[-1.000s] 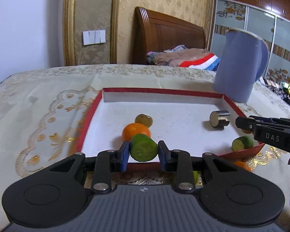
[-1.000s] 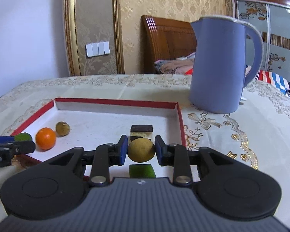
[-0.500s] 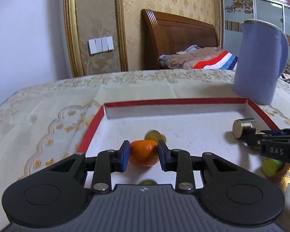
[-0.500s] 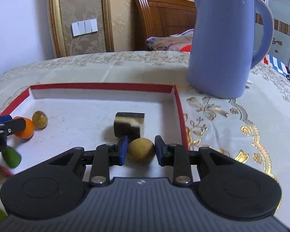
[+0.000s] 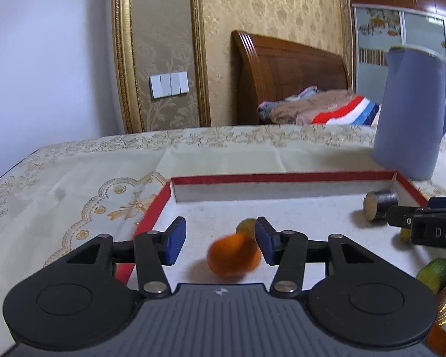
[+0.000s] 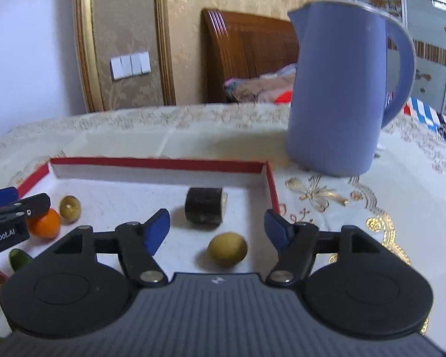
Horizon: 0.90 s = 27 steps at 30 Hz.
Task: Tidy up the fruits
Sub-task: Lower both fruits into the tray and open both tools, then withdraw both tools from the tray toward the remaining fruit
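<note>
Left hand-held gripper: jaws spread wide, nothing clamped. Orange fruit blurred, lying on tray floor between the pads, nearer the right pad. Small olive fruit just behind it.

Right hand-held gripper: jaws wide apart, nothing clamped. Yellow-green fruit resting on tray floor between the fingers, touching neither. Dark cylinder just beyond, lying on its side.

Red-rimmed tray on cloth-covered worktop. Green fruit near tray's front edge. Blue jug upright outside tray, beyond its far right corner.
</note>
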### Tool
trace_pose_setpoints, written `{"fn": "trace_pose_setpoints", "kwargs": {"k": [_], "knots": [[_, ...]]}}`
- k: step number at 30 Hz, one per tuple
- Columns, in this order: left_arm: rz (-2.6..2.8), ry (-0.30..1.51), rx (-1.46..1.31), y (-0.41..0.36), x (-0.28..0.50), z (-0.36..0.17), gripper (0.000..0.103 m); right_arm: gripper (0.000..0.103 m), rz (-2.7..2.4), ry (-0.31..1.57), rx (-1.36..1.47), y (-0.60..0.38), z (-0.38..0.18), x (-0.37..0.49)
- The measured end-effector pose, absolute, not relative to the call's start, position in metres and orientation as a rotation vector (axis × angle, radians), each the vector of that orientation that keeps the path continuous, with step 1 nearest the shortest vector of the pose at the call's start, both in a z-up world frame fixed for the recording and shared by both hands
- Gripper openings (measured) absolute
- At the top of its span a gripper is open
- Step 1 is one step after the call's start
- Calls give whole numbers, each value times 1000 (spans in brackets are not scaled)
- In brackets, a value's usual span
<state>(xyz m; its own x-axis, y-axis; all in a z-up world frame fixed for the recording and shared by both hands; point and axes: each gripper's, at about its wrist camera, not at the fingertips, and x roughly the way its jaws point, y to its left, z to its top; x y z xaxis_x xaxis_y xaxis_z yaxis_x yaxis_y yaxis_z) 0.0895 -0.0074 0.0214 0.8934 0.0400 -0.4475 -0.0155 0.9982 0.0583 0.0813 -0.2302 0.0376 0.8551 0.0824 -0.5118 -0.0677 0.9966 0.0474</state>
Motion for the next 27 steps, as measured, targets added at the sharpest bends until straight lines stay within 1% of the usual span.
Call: {"fn": "trace_pose_setpoints", "kwargs": {"k": [3, 4, 9, 10, 11, 12, 13, 15, 16, 21, 23, 24, 27], "knots": [[38, 440, 27, -1, 81, 25, 57, 69, 79, 536, 56, -233, 38, 76], [43, 431, 19, 1, 76, 26, 57, 69, 81, 542, 65, -235, 37, 76], [53, 395, -31, 13, 57, 31, 57, 75, 94, 544, 148, -247, 37, 68], [48, 391, -42, 15, 53, 31, 58, 77, 100, 533, 163, -249, 37, 65], [43, 383, -55, 17, 48, 32, 58, 83, 108, 520, 172, -251, 38, 62], [39, 370, -70, 20, 42, 33, 58, 87, 106, 511, 170, -251, 39, 60], [38, 357, -80, 22, 37, 34, 60, 89, 94, 496, 162, -252, 39, 57], [41, 327, -91, 24, 26, 36, 76, 89, 93, 483, 161, -254, 41, 50], [42, 314, -92, 25, 20, 35, 77, 89, 102, 486, 172, -256, 41, 47], [30, 275, -58, 24, -4, 36, 77, 89, 113, 475, 227, -267, 40, 25], [10, 279, -74, 27, -12, 36, 77, 93, 113, 467, 258, -273, 37, 11], [2, 288, -84, 30, -15, 35, 77, 97, 118, 468, 276, -277, 35, 4], [-19, 323, -127, 40, -24, 31, 77, 97, 129, 461, 294, -285, 31, -16]]}}
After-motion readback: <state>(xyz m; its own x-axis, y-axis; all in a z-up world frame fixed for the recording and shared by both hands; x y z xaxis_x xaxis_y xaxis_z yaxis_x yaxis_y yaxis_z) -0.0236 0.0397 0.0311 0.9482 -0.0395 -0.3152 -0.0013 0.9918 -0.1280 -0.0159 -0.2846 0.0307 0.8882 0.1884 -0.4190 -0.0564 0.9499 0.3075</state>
